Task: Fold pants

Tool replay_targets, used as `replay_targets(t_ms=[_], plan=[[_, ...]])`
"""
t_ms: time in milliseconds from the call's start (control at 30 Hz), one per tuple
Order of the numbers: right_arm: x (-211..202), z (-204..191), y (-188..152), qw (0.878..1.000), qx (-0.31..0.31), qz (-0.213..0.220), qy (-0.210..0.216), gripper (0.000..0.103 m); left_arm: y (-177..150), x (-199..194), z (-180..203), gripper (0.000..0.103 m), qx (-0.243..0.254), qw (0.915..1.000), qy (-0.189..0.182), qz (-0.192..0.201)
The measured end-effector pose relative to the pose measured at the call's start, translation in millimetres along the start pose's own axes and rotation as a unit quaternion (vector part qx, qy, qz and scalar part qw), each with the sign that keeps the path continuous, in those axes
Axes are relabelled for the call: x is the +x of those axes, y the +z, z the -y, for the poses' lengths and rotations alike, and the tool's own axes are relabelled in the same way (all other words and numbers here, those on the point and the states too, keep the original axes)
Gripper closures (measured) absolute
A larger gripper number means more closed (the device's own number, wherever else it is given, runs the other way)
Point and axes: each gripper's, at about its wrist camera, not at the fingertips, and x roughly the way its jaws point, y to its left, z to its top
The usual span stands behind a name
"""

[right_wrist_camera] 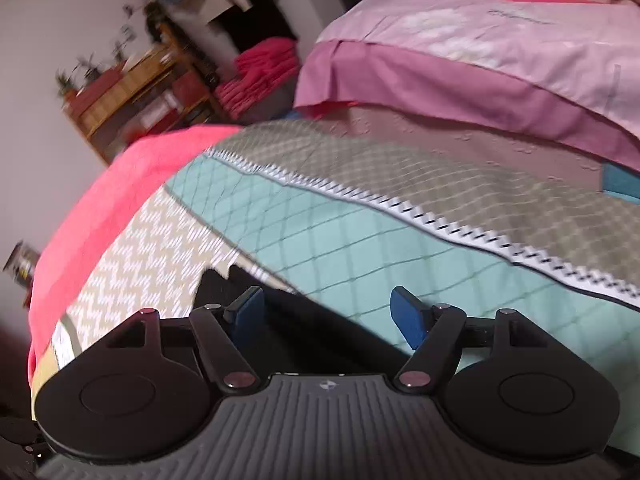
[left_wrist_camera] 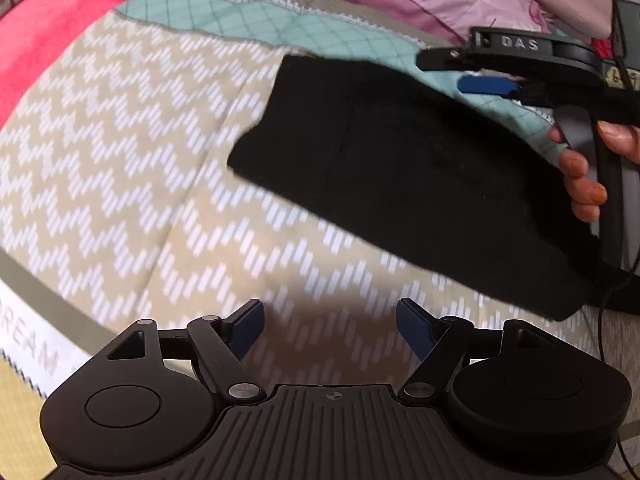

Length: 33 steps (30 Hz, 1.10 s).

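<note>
The black pants point(left_wrist_camera: 408, 176) lie folded into a compact rectangle on the patterned bedspread point(left_wrist_camera: 120, 152). My left gripper point(left_wrist_camera: 330, 330) is open and empty, held above the bedspread just in front of the pants' near edge. My right gripper point(left_wrist_camera: 476, 76) shows at the right in the left wrist view, held in a hand above the pants' far right side. In the right wrist view the right gripper point(right_wrist_camera: 328, 318) is open and empty, with a corner of the pants point(right_wrist_camera: 288, 320) just below and between its fingers.
A pink pillow point(right_wrist_camera: 480, 60) lies at the head of the bed. A red blanket point(right_wrist_camera: 120, 192) runs along the bed's left edge. A wooden shelf point(right_wrist_camera: 132, 92) and stacked red cloth point(right_wrist_camera: 260, 76) stand beyond the bed by the wall.
</note>
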Motion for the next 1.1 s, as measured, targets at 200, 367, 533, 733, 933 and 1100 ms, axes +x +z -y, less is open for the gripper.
replay_targets(t_ms=[200, 367, 533, 733, 933, 1100], plan=[[-83.0, 39.4, -10.0, 0.998, 0.036, 0.044, -0.012, 0.029, 49.5, 3.6, 27.9, 0.000, 0.049, 0.9981, 0.001, 0.036], [-164.1, 67.8, -75.8, 0.993, 0.098, 0.048, 0.037, 0.023, 91.5, 28.8, 71.1, 0.000, 0.099, 0.9933, 0.004, 0.060], [-176.6, 41.6, -173.6, 0.990, 0.094, -0.023, 0.099, 0.023, 110.1, 79.0, 92.7, 0.000, 0.120, 0.9920, 0.007, 0.038], [-143.5, 31.5, -190.9, 0.997, 0.059, 0.037, 0.032, 0.026, 111.2, 89.5, 103.1, 0.000, 0.127, 0.9912, 0.019, 0.033], [-107.9, 37.7, -177.7, 0.987, 0.075, 0.024, 0.138, 0.020, 111.3, 89.2, 101.5, 0.000, 0.128, 0.9911, 0.020, 0.033], [-92.5, 44.5, -176.0, 0.983, 0.050, -0.018, 0.176, 0.024, 108.8, 89.3, 102.8, 0.000, 0.137, 0.9898, 0.019, 0.034]])
